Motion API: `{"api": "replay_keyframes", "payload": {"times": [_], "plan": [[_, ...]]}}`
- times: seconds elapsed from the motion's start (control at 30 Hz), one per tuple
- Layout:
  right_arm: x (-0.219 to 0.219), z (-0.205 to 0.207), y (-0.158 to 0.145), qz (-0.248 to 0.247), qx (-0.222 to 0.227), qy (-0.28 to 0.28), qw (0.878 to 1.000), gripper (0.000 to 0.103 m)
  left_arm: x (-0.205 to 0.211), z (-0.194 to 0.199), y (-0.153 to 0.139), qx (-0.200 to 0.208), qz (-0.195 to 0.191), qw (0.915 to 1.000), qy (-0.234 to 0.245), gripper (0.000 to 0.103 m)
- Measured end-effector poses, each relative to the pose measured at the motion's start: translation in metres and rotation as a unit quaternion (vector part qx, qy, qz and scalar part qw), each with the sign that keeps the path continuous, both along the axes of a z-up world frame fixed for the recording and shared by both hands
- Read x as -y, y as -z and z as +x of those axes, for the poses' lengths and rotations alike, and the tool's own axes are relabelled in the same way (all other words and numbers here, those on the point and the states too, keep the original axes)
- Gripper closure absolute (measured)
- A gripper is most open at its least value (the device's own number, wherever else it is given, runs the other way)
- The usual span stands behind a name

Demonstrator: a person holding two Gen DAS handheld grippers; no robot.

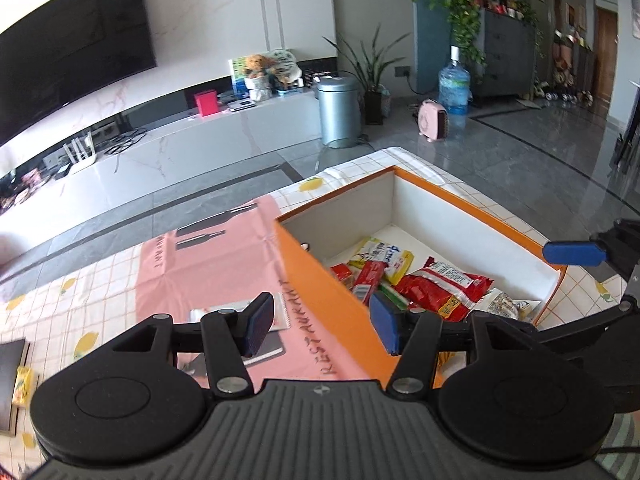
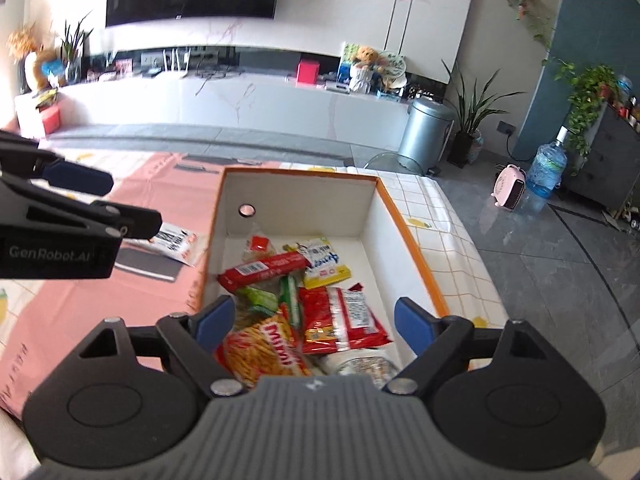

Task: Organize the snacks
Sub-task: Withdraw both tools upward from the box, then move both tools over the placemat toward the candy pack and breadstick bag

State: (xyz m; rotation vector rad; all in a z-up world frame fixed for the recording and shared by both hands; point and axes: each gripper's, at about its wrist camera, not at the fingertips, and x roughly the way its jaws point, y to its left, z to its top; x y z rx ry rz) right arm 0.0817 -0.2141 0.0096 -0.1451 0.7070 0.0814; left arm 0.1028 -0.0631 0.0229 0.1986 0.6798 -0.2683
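Observation:
An orange box (image 1: 320, 280) with a white inside (image 2: 296, 204) stands on the table and holds several snack packets, among them a red bag (image 1: 444, 284) (image 2: 344, 320), a red bar (image 2: 264, 270), a yellow-white packet (image 2: 324, 264) and an orange stick-snack bag (image 2: 264, 352). My left gripper (image 1: 322, 322) is open and empty, straddling the box's near left wall. My right gripper (image 2: 316, 324) is open and empty, low over the snacks in the box. One white-red packet (image 2: 174, 242) lies outside on a grey notebook (image 2: 146, 266), left of the box.
A pink placemat (image 1: 216, 260) covers the checked tablecloth (image 1: 72, 312). A yellow packet (image 1: 22, 386) lies at the table's left edge. The right gripper's finger (image 1: 574, 253) shows at right in the left wrist view; the left gripper (image 2: 80, 208) shows at left in the right wrist view.

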Motion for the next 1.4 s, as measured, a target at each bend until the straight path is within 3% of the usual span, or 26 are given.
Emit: {"api": "replay_keyframes", "payload": {"times": [0.23, 0.47, 0.7, 0.97, 1.4], "plan": [[-0.034, -0.020, 0.016, 0.064, -0.010, 0.013, 0.998, 0.019, -0.050, -0.020, 0.014, -0.005, -0.029, 0.9974, -0.066, 0.038], [-0.070, -0.028, 0.032, 0.056, -0.009, -0.001, 0.998, 0.019, -0.085, -0.031, 0.039, -0.028, -0.017, 0.9930, -0.113, 0.038], [-0.102, -0.024, 0.048, 0.047, -0.026, -0.037, 0.998, 0.019, -0.124, -0.040, 0.064, -0.045, -0.052, 0.9864, -0.149, 0.038], [-0.127, -0.005, 0.068, 0.038, -0.048, -0.058, 0.996, 0.019, -0.153, -0.034, 0.079, -0.045, -0.089, 0.9830, -0.155, 0.031], [-0.151, 0.052, 0.105, 0.033, -0.088, -0.072, 0.993, 0.019, -0.175, 0.020, 0.113, -0.081, -0.079, 0.9836, -0.140, 0.030]]}}
